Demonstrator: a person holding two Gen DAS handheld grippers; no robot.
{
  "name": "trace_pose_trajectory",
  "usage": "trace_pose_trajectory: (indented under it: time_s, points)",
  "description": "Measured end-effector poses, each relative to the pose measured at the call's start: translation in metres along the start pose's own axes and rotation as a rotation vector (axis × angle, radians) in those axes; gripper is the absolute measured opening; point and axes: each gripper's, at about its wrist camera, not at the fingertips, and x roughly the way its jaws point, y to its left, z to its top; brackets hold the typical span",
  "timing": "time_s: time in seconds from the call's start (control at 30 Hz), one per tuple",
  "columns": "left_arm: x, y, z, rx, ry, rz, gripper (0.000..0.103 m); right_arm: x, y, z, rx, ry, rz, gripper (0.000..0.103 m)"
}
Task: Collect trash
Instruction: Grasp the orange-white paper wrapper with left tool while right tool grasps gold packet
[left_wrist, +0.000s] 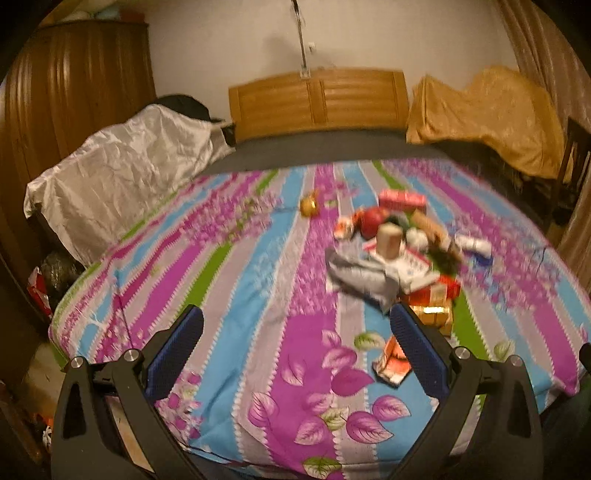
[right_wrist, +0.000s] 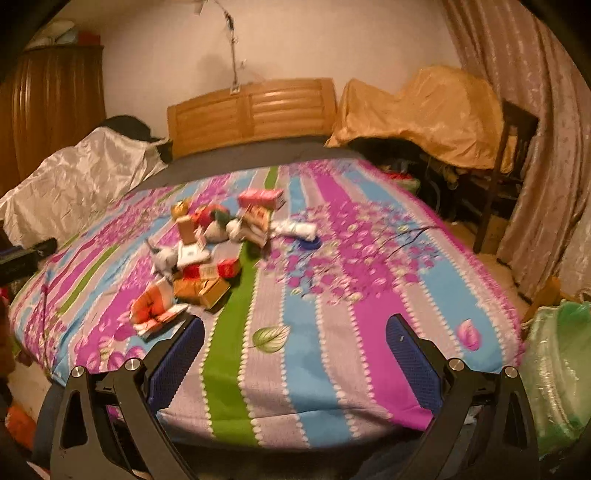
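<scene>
A heap of trash (left_wrist: 399, 251) lies on the striped bedsheet (left_wrist: 258, 280): red and orange cartons, a crumpled grey wrapper (left_wrist: 364, 277), a beige cup (left_wrist: 388, 240), a pink box (left_wrist: 402, 199). A gold ball (left_wrist: 309, 206) lies apart to its left. My left gripper (left_wrist: 297, 332) hovers open over the bed's near edge, its right finger beside a torn orange packet (left_wrist: 393, 363). In the right wrist view the same heap (right_wrist: 207, 247) sits left of centre. My right gripper (right_wrist: 295, 336) stands open and empty, with a flattened orange carton (right_wrist: 153, 306) near its left finger.
A green plastic bag (right_wrist: 561, 373) stands off the bed's right corner. A wooden headboard (left_wrist: 317, 99) backs the bed, with white-draped furniture (left_wrist: 122, 173) on the left and yellow-draped furniture (left_wrist: 484, 114) on the right. A dark chair (right_wrist: 506, 166) stands by the curtain.
</scene>
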Motion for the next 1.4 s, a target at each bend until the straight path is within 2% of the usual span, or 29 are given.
trace_pose_trajectory:
  time_s: [0.1,0.33,0.4,0.47,0.53,0.63,0.7,0.8,0.9,0.97,1.03,1.07,1.13,1.3,1.4]
  points:
    - [0.014,-0.007,-0.007,0.020,0.039,-0.015,0.098,0.015,0.009,0.005,-0.050,0.032,0.009,0.098]
    - [0.041,-0.014,-0.019,0.035,0.112,-0.042,0.098,0.039,0.012,0.023,-0.055,0.068,0.013,0.098]
    - [0.046,-0.015,-0.024,0.049,0.126,-0.088,0.098,0.042,0.011,0.025,-0.051,0.069,0.012,0.098]
    - [0.051,-0.016,-0.033,0.064,0.134,-0.165,0.089,0.045,0.008,0.025,-0.036,0.079,0.015,0.098]
    - [0.056,-0.020,-0.042,0.093,0.150,-0.230,0.074,0.050,0.006,0.023,-0.028,0.087,0.018,0.098]
    - [0.066,-0.032,-0.055,0.160,0.182,-0.319,0.063,0.057,0.006,0.018,-0.022,0.104,0.021,0.098]
    - [0.074,-0.042,-0.060,0.187,0.199,-0.381,0.063,0.062,0.007,0.017,-0.028,0.118,0.014,0.098]
    - [0.087,-0.056,-0.058,0.198,0.191,-0.410,0.064,0.068,0.010,0.020,-0.031,0.120,0.021,0.098]
    - [0.101,-0.072,-0.057,0.237,0.190,-0.423,0.074,0.074,0.016,0.027,-0.053,0.113,0.033,0.098]
    - [0.114,-0.086,-0.061,0.289,0.214,-0.450,0.074,0.079,0.021,0.032,-0.072,0.110,0.050,0.098]
    - [0.125,-0.088,-0.064,0.289,0.251,-0.475,0.048,0.086,0.027,0.037,-0.095,0.111,0.087,0.098]
    - [0.128,-0.085,-0.065,0.264,0.264,-0.497,0.048,0.092,0.032,0.040,-0.106,0.115,0.117,0.098]
    - [0.124,-0.075,-0.065,0.217,0.250,-0.524,0.037,0.102,0.040,0.044,-0.123,0.128,0.179,0.098]
    - [0.097,-0.031,-0.068,0.110,0.223,-0.511,0.036,0.148,0.067,0.043,-0.209,0.230,0.398,0.097]
    - [0.079,-0.009,-0.069,0.069,0.209,-0.490,0.036,0.185,0.080,0.040,-0.263,0.316,0.468,0.097]
